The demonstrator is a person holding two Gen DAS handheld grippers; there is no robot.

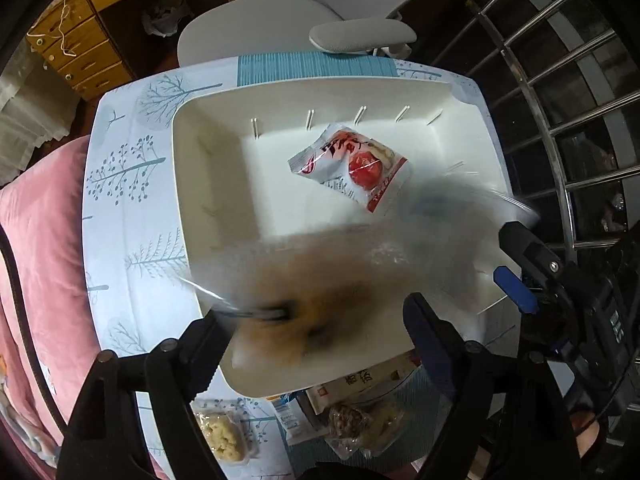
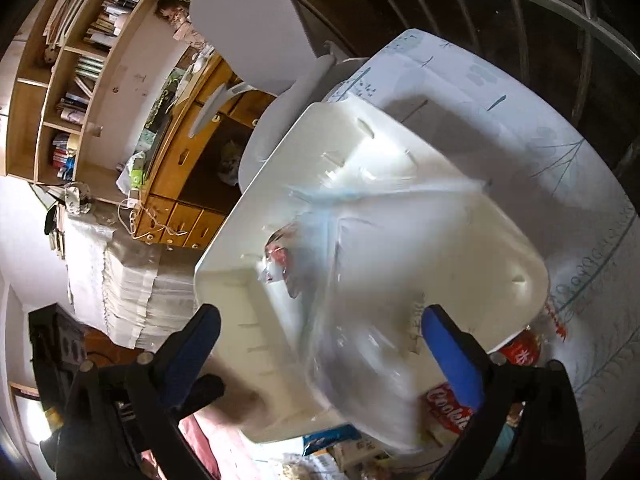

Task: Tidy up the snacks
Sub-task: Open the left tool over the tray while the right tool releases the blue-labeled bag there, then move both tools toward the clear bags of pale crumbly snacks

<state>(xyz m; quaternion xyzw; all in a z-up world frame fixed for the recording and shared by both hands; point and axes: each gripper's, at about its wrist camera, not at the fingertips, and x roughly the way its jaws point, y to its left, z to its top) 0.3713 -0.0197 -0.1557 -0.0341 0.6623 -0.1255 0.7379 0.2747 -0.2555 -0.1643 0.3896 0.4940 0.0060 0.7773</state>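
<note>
A white plastic bin (image 1: 208,184) sits on the tree-patterned tablecloth. A red and white snack packet (image 1: 352,166) lies on its floor. My left gripper (image 1: 312,320) is open above the bin's near side. A blurred clear packet with brown contents (image 1: 304,280) is in mid-air between its fingers and the bin. My right gripper (image 2: 320,332) is open over the same bin (image 2: 500,240), and a blurred clear packet (image 2: 360,320) is falling in front of it. The red packet shows dimly through the blur (image 2: 280,256). The right gripper's tips show in the left wrist view (image 1: 516,264).
Loose snack packets lie on the table at the bin's near edge: pale crackers (image 1: 224,436), nuts (image 1: 352,424), a red Cookie pack (image 2: 448,408). A grey chair (image 1: 256,28) stands beyond the table, a pink bed (image 1: 36,260) to the left, metal bars (image 1: 560,92) to the right.
</note>
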